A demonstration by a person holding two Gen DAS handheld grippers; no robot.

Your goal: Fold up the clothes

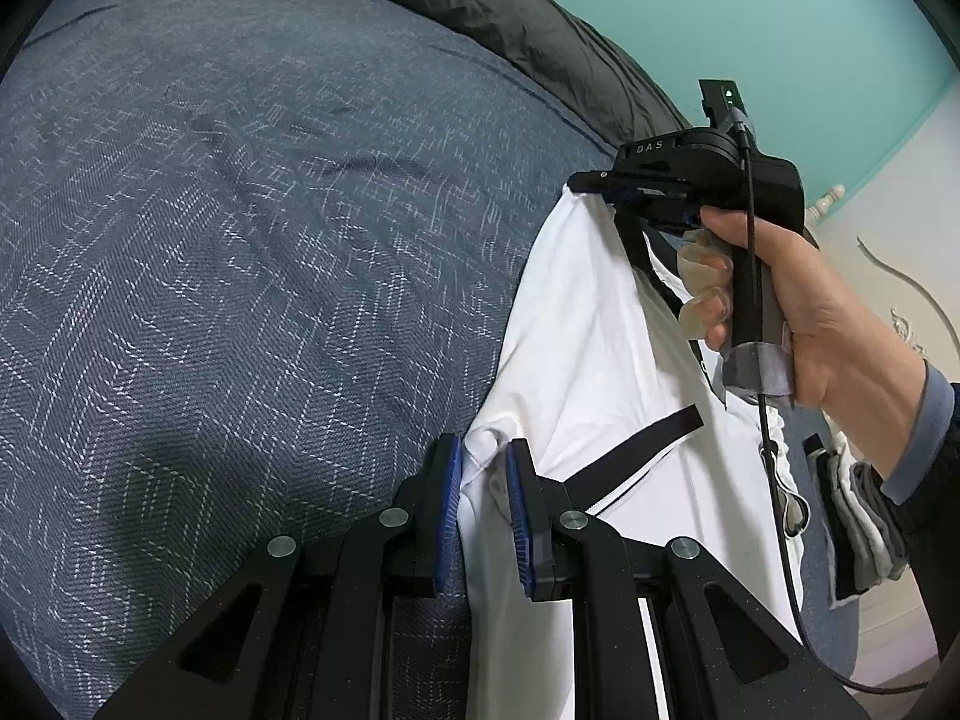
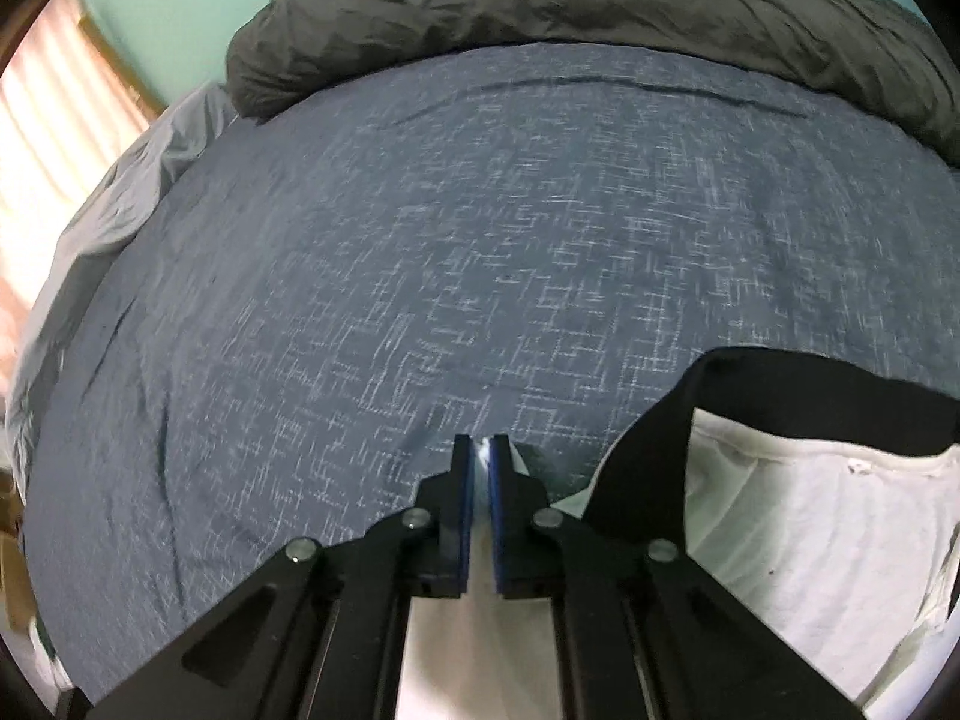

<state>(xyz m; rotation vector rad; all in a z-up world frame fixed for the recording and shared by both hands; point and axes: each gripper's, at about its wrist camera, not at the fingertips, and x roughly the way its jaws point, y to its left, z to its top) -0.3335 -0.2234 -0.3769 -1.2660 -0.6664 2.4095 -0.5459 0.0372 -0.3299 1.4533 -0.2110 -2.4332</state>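
Hanging: the white shirt (image 1: 576, 324) with black trim is held up between the two grippers over the near right part of the bed, its lower cloth draping toward the blue patterned bedspread (image 1: 240, 240).
Handling: thin, soft and light by the look of it; it creases and sags wherever it is not held, so it will likely swing and bunch if moved fast.
Left gripper (image 1: 485, 516): jaws nearly closed, pinching a bunched fold of white cloth at the near edge.
Right gripper (image 2: 478, 480): clamped tight on a thin white edge, beside the black neckband (image 2: 648, 450).
Hold points: seams and corners near the shoulders seem best, keeping the cloth taut between both grips.
Surroundings: a dark grey duvet (image 2: 540, 18) heaped at the far side, a teal wall (image 1: 780, 30) beyond.
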